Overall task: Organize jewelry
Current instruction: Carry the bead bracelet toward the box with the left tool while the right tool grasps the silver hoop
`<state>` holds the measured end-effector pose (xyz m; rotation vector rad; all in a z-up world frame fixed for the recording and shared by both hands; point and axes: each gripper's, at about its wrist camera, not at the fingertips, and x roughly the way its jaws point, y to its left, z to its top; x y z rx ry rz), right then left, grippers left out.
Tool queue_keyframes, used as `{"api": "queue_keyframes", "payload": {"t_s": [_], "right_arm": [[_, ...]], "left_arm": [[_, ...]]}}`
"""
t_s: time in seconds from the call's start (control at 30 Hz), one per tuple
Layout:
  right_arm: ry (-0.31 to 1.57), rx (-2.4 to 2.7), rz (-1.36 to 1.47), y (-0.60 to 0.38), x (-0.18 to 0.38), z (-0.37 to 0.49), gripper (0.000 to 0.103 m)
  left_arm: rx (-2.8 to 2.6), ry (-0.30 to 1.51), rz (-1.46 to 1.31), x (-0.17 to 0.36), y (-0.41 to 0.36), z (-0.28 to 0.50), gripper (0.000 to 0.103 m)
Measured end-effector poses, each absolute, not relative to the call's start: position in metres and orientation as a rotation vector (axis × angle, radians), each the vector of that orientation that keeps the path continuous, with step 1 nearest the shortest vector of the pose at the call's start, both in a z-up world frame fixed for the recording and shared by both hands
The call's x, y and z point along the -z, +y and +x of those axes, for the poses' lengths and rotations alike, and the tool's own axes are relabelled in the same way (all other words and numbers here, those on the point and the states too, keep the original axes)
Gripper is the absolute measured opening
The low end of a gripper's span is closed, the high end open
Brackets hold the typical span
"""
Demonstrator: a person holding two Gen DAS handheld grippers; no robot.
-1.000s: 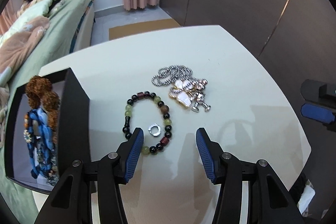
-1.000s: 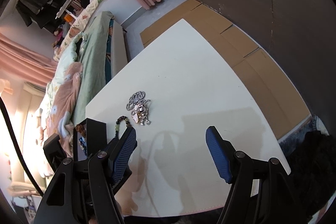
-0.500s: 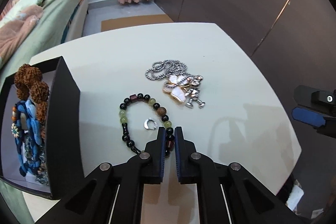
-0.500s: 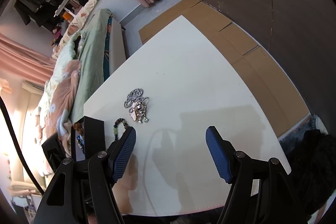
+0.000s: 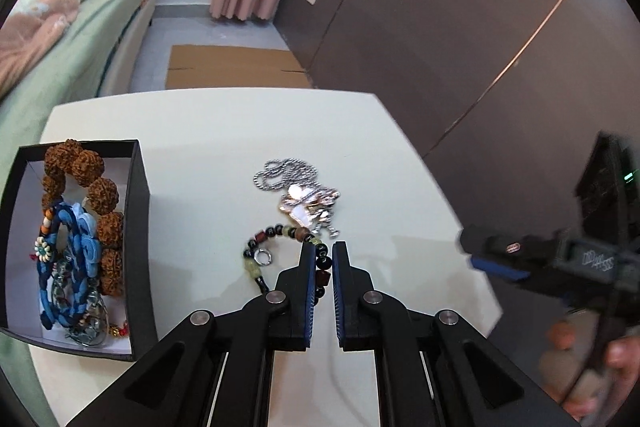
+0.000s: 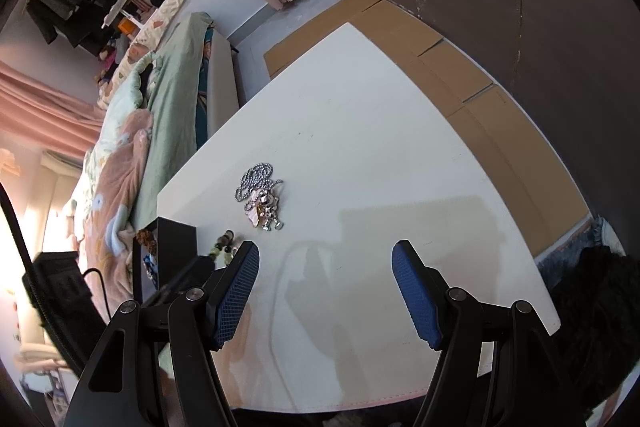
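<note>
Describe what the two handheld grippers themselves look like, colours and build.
Both match. The left gripper has matte black plastic linkage arms with round silver pivot pins and blue pads lining its fingers. The right gripper shows the same black arms and silver pins; its blue pads carry a fine grid texture. A thin black cable runs past at the right wrist view's left edge.

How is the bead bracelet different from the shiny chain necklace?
The bead bracelet is a loop of round black, green and brown beads; the chain necklace is tiny silver links bunched in a heap, with charms. The left gripper is shut on the bracelet; the necklace lies untouched. Both are on the white table, outside the box.
</note>
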<state>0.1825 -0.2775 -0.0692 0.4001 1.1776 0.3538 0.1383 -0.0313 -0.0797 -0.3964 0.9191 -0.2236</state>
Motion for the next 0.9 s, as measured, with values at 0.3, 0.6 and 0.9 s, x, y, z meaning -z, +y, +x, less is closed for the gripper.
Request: {"api": "queue_keyframes", "payload": {"t_s": [0.3,0.6,0.9], "right_arm": [[1.187,-0.356,0.376,-0.267,0.073,0.183,0.069],[1.202,-0.377,0.34,-0.247,0.078,0.184,0.069],[1.203,-0.45,0.218,-0.194,0.084,0.182,0.056]], "left_arm": [[0.299,0.873,-0.475,0.061,-0.019,0.131,0.008],[0.254,0.788,-0.513,0.036,0.016,0.119,0.008],[0.205,0.718,-0.541,0.019,0.053,0.107,0.008]]}}
